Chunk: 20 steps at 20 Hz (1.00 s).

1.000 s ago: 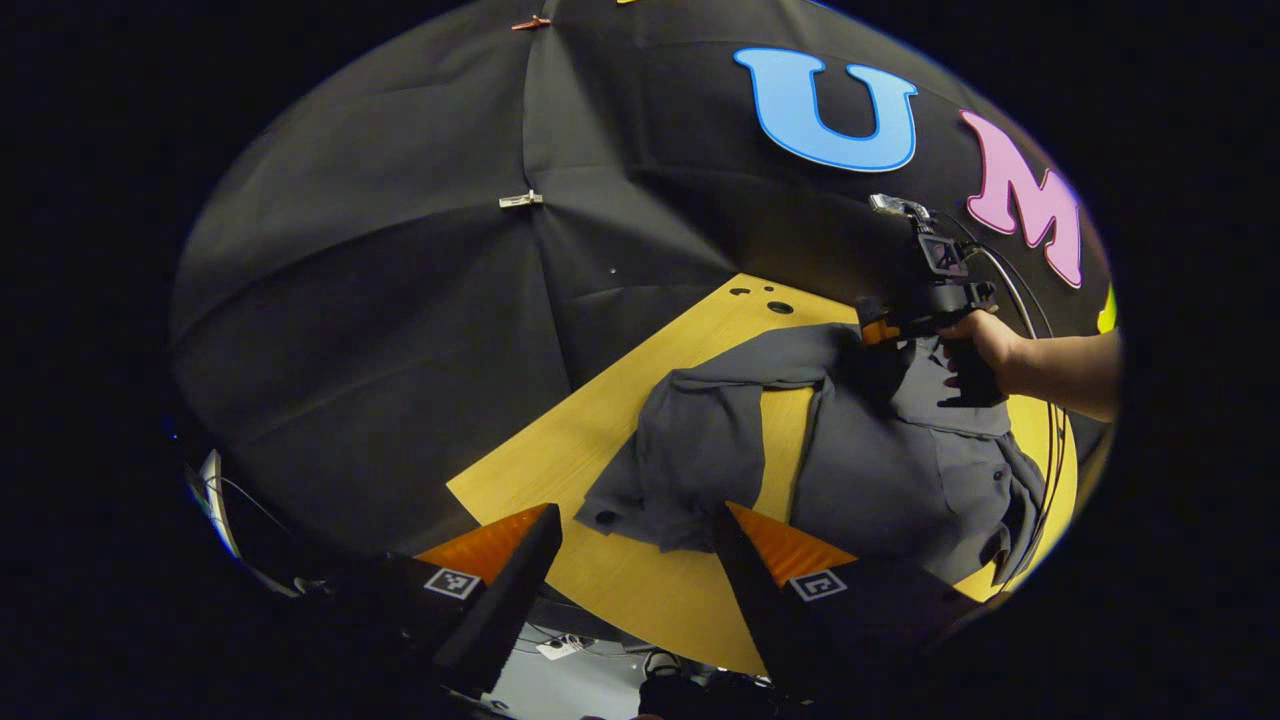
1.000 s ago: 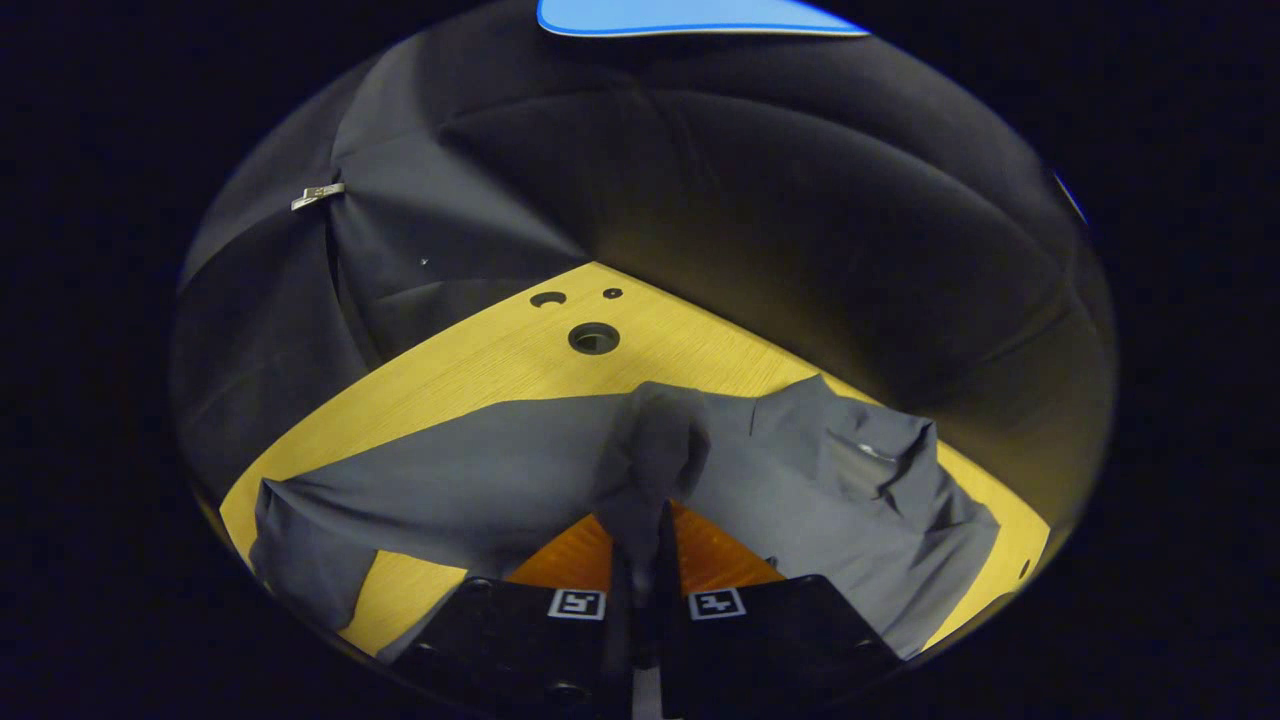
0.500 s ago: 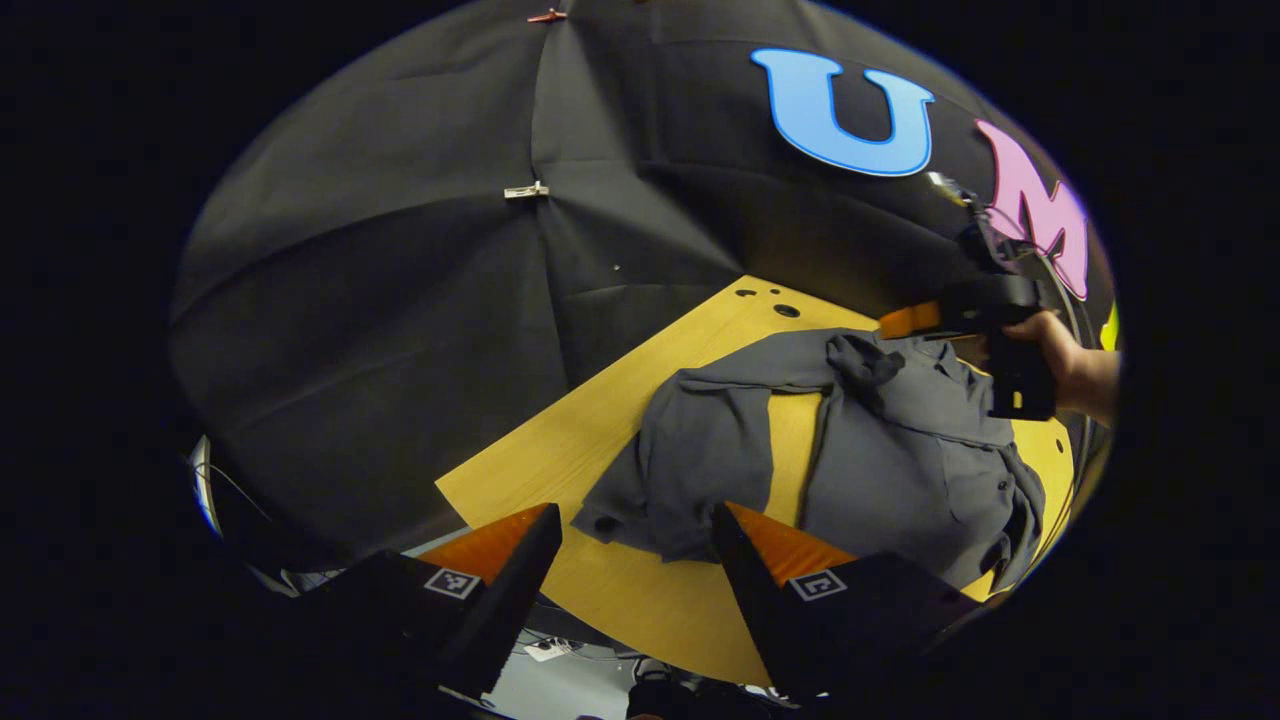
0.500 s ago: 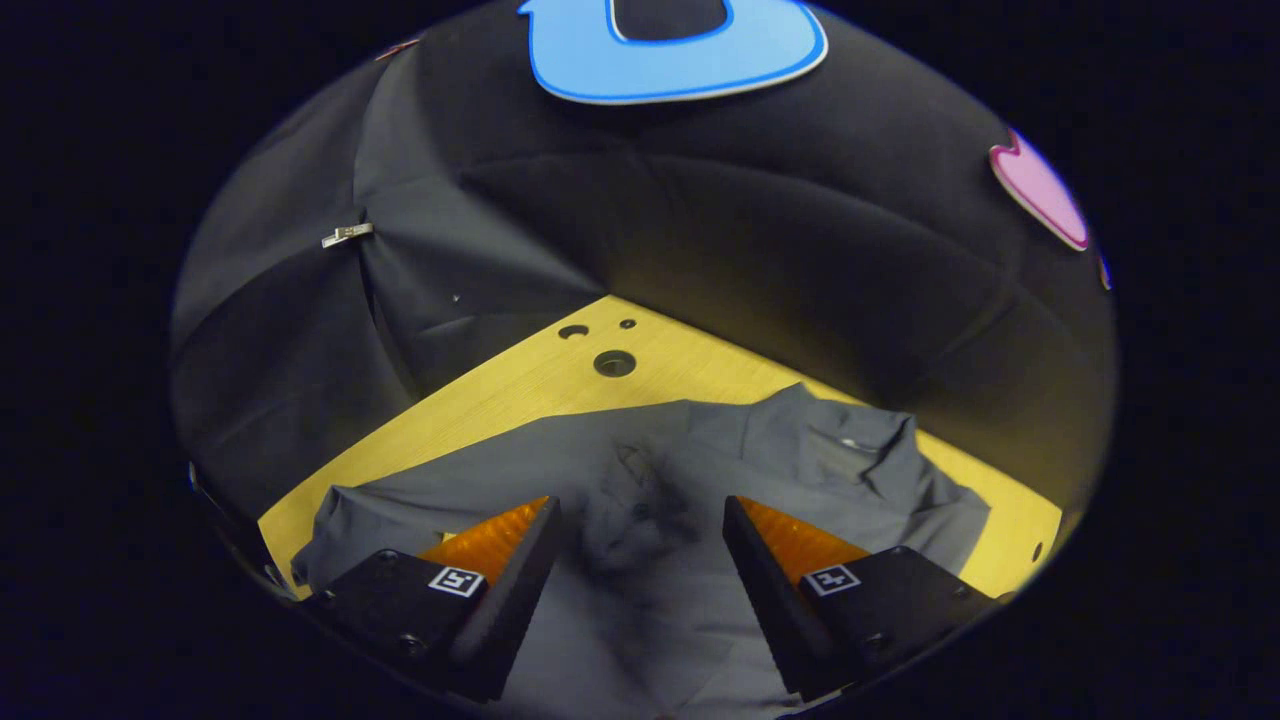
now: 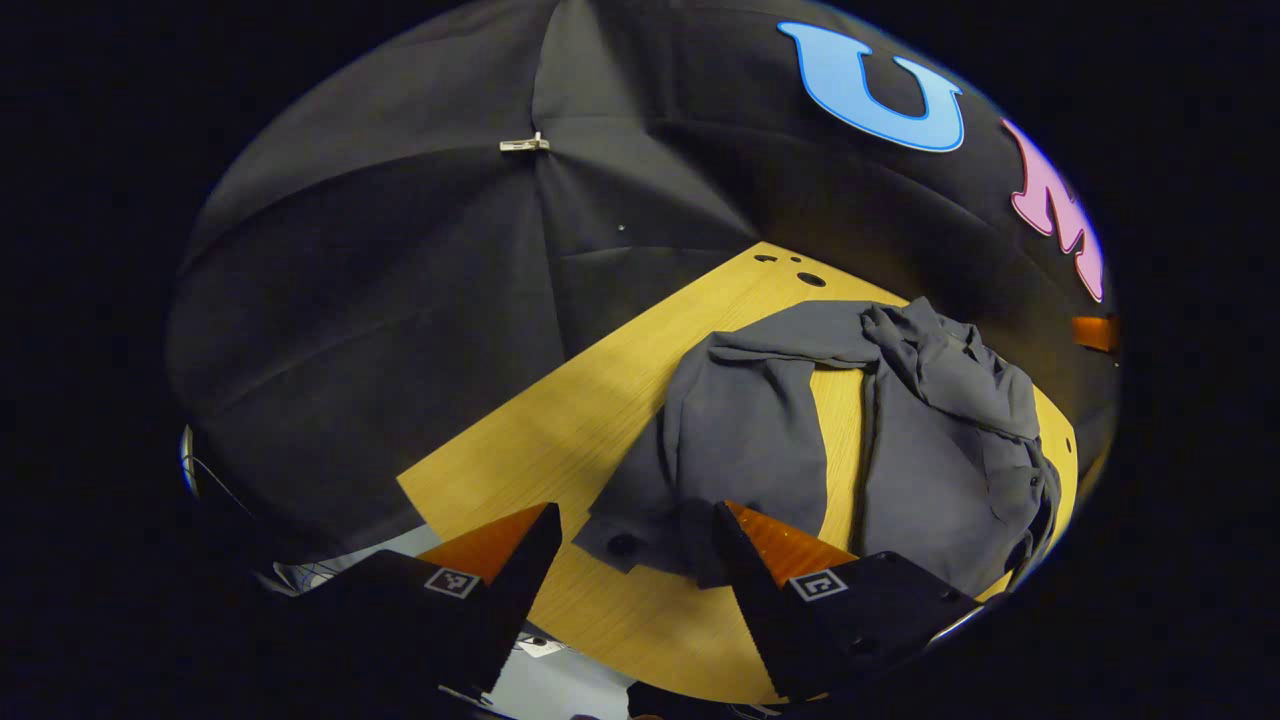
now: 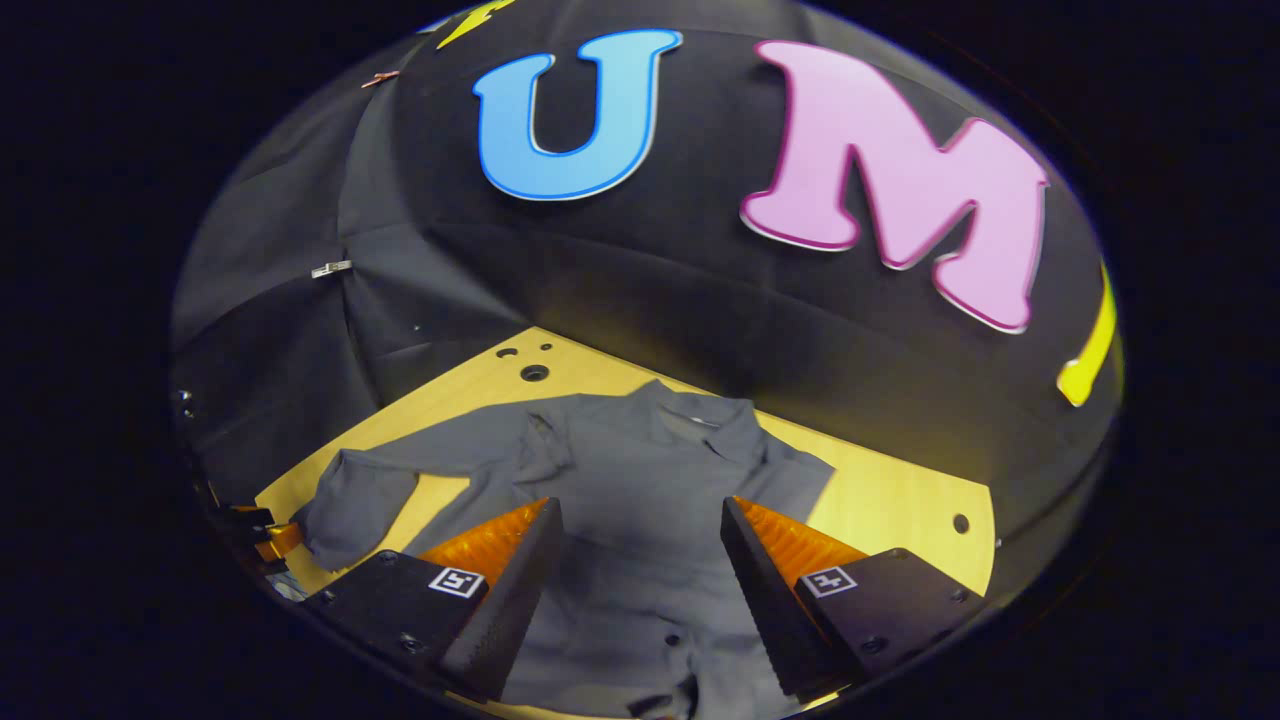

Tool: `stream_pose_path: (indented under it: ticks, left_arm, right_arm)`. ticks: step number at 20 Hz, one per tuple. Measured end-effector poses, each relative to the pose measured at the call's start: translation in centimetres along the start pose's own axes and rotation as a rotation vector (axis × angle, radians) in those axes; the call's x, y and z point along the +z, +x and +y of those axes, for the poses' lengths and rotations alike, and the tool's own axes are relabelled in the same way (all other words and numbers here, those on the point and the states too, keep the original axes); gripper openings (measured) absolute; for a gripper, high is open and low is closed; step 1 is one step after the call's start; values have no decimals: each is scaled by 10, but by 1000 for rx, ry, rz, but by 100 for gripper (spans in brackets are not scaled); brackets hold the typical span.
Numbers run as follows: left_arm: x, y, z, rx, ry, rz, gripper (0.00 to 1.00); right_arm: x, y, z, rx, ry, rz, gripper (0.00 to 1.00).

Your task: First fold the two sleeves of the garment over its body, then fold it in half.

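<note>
Shirt of grey cloth lies on the wooden table, collar toward the far edge by the booth wall. The right gripper hangs above the shirt body with its fingers wide apart and holds nothing. The left gripper is also spread apart and empty, low over the near edge of the table, just at the cuff of the long sleeve. This sleeve stretches away from the body, with bare wood between them, so I judge it is not folded yet. The other sleeve seems bunched near the collar, perhaps already turned in. The half fold is not done. Both grippers point forward and downward to the garment.
</note>
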State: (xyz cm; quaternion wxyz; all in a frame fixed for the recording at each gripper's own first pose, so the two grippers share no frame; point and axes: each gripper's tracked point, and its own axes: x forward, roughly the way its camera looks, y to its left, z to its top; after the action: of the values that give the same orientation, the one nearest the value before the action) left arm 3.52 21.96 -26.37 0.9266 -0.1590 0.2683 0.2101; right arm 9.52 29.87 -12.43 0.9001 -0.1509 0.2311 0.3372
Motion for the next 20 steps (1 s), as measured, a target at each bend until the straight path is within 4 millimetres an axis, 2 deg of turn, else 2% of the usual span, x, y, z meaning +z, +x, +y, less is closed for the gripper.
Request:
stream_pose_path:
  ticks: [1, 2, 6, 7, 8, 9, 10, 11, 12, 15, 18, 20]
  left_arm:
    - [-3, 6, -5, -11, 2, 11, 92]
    - [-5, 12, -9, -18, 7, 26, 96]
    - [-19, 31, -13, -3, 50, 74, 96]
    - [-22, 35, -14, 1, 64, 83, 92]
    - [-27, 37, -13, 15, 88, 94, 97]
    - [-25, 38, -15, 14, 126, 86, 94]
    - [-26, 36, -19, 3, 150, 93, 98]
    - [-25, 36, -23, -11, 171, 95, 91]
    - [-27, 40, -29, -26, 173, 102, 79]
    - [-25, 40, -42, -55, 202, 100, 53]
    - [-25, 42, -48, -100, 269, 109, 20]
    - [-22, 42, -49, -135, 256, 112, 8]
  right_arm:
    - [-8, -17, -10, -23, 6, 2, 98]
    - [-17, -33, -20, -46, 8, 7, 98]
    - [-47, -93, -51, -136, 57, 32, 98]
    - [-52, -105, -55, -152, 85, 33, 98]
    - [-57, -117, -60, -173, 111, 34, 98]
    - [-62, -126, -65, -195, 134, 35, 98]
    - [-67, -137, -71, -219, 154, 35, 98]
    - [-71, -145, -75, -240, 172, 36, 98]
    - [-76, -155, -81, -261, 189, 39, 98]
    - [-88, -175, -91, -315, 242, 29, 98]
    - [-105, -191, -101, -346, 279, 35, 98]
    - [-110, -196, -108, -357, 300, 35, 98]
